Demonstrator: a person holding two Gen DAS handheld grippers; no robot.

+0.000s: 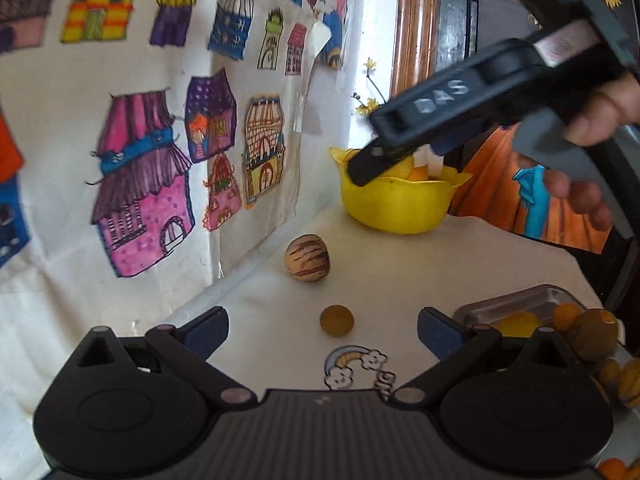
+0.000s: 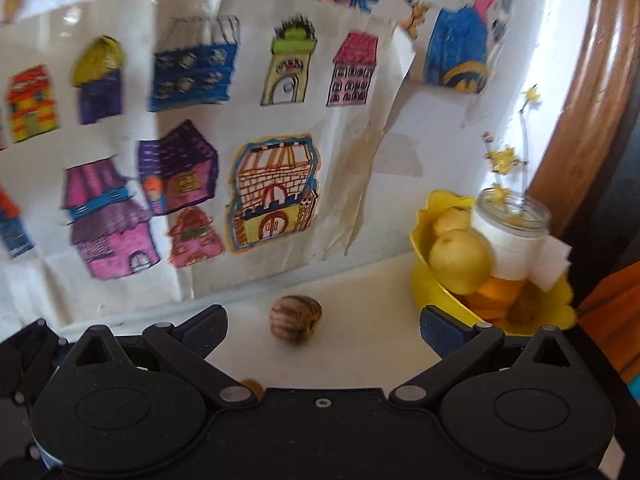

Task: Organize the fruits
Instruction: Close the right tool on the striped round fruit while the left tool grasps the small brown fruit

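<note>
Both claws gape empty; striped fruit [image 2: 296, 319] lies ahead between right claw [image 2: 323, 330] fingers.

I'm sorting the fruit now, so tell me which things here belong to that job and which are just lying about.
For the job:
striped fruit
small brown fruit
yellow bowl holding fruit
metal tray with fruit
left gripper, open
right gripper, open

Lying about:
house drawings on the wall
jar with yellow flowers, standing in the bowl
rainbow sticker
</note>
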